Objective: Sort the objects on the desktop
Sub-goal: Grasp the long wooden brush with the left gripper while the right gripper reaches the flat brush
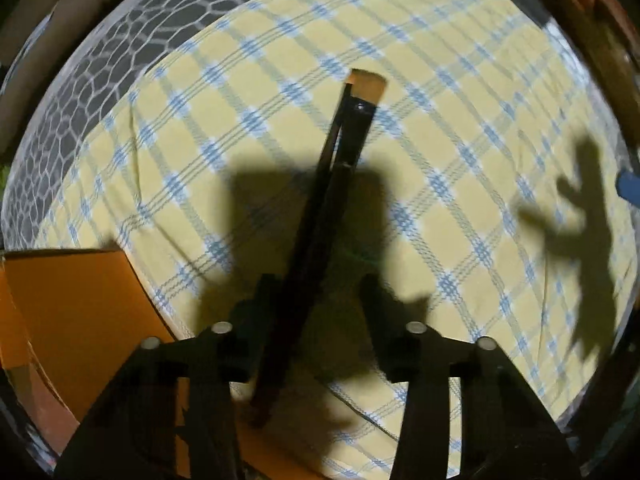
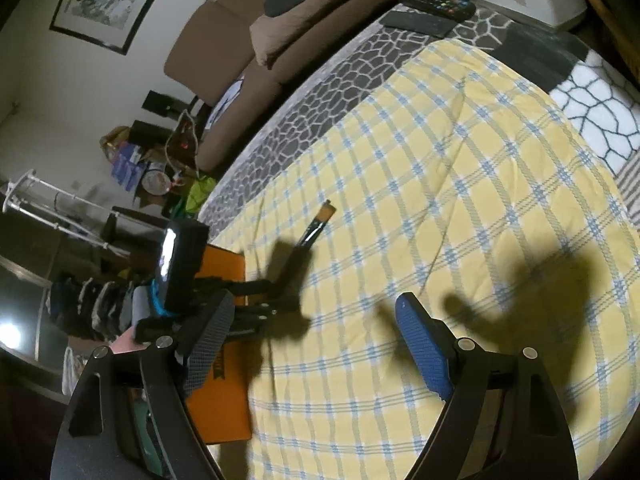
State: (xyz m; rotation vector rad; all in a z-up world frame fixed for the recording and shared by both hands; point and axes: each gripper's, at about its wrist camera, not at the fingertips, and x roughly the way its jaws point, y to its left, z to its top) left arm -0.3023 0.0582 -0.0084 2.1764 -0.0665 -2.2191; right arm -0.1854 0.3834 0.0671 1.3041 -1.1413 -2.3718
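A paintbrush (image 1: 348,152) in the left tongs (image 1: 320,292) looks at risk of slipping. From the wrist view it lies against only one finger, the other standing clear of it. If that is the whole grip, any tilt of the hand could let it drop short of wherever it is to be sorted. The long handle reaches back over the corner of an orange box (image 1: 72,312), so it could also catch the box's edge on the way.

Whether the left tongs are truly clamped on the brush cannot be told: the fingers are dark, blurred and mixed with their own shadow. Seen from the right wrist, the brush (image 2: 316,226) juts up and forward out of the left tongs (image 2: 280,284), bristle end leading. It appears to be off the cloth, with its shadow separate below it.

The right tongs (image 2: 314,304) are spread wide and carry nothing, their blue-padded fingers (image 2: 420,344) hovering above the surface.

Both tools are over a yellow-and-blue checked cloth (image 1: 440,80) with nothing else lying on it. The orange box (image 2: 220,412) sits at its near left edge (the likely place for sorted items, though nothing confirms it). Beyond the cloth, the grey patterned surface (image 2: 320,80) holds two remote controls (image 2: 436,4) at its far edge.
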